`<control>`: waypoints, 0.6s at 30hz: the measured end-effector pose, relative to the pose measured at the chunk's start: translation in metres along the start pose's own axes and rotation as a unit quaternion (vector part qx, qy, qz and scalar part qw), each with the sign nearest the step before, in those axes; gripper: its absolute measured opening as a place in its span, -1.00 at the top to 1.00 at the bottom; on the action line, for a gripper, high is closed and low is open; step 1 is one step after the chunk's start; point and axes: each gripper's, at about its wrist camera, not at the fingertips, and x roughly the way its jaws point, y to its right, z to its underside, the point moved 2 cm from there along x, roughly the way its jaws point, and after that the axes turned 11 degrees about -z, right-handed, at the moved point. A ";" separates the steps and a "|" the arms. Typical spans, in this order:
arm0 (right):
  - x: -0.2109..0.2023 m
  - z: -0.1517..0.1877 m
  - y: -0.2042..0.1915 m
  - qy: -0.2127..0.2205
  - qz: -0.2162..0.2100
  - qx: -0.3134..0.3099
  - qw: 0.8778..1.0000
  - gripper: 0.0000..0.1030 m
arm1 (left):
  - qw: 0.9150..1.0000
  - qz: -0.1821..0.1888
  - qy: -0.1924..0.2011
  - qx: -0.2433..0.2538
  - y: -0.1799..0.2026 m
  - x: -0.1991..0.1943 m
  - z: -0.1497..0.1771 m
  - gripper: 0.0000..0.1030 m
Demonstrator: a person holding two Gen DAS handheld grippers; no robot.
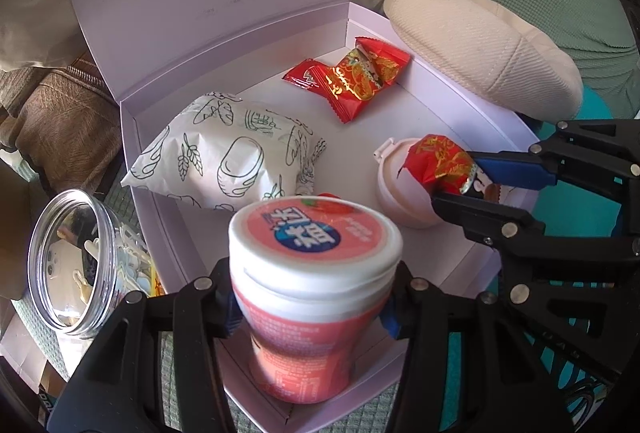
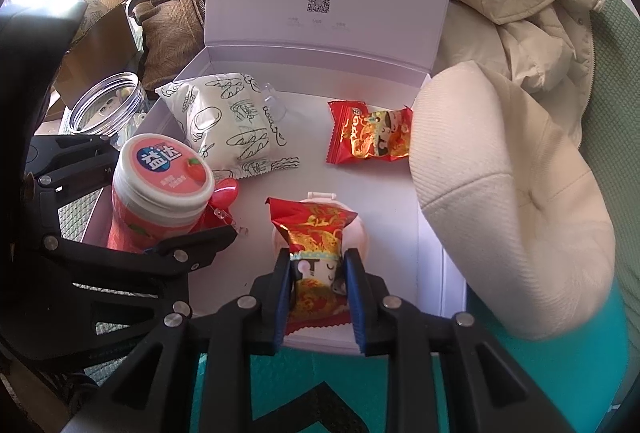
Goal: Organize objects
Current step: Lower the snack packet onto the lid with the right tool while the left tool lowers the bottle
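Both grippers loaded over the open white box (image 2: 430, 261).
Left gripper (image 1: 312, 307) fingers clamping pink gum jar (image 1: 308, 273); right gripper (image 2: 318, 297) fingers pinching red candy packet (image 2: 314, 253) above a round pink case (image 1: 396, 193).

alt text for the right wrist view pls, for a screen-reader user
The right gripper clamps a red snack packet over an open white box, above a small round white case. In the box: a bread packet and another red packet; the left gripper holds a pink canister.
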 end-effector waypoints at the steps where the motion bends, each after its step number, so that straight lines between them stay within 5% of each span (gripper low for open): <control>1: -0.002 0.000 -0.001 0.000 0.003 -0.001 1.000 0.50 | 1.000 0.002 0.001 -0.001 -0.001 -0.001 0.000 0.02; 5: -0.011 -0.002 0.001 0.005 0.021 -0.007 1.000 0.32 | 1.000 -0.012 0.021 0.007 -0.001 -0.009 0.000 0.02; 18: -0.014 -0.009 -0.003 0.008 0.047 0.014 0.999 0.32 | 0.999 -0.003 0.050 -0.009 -0.012 -0.027 0.001 0.02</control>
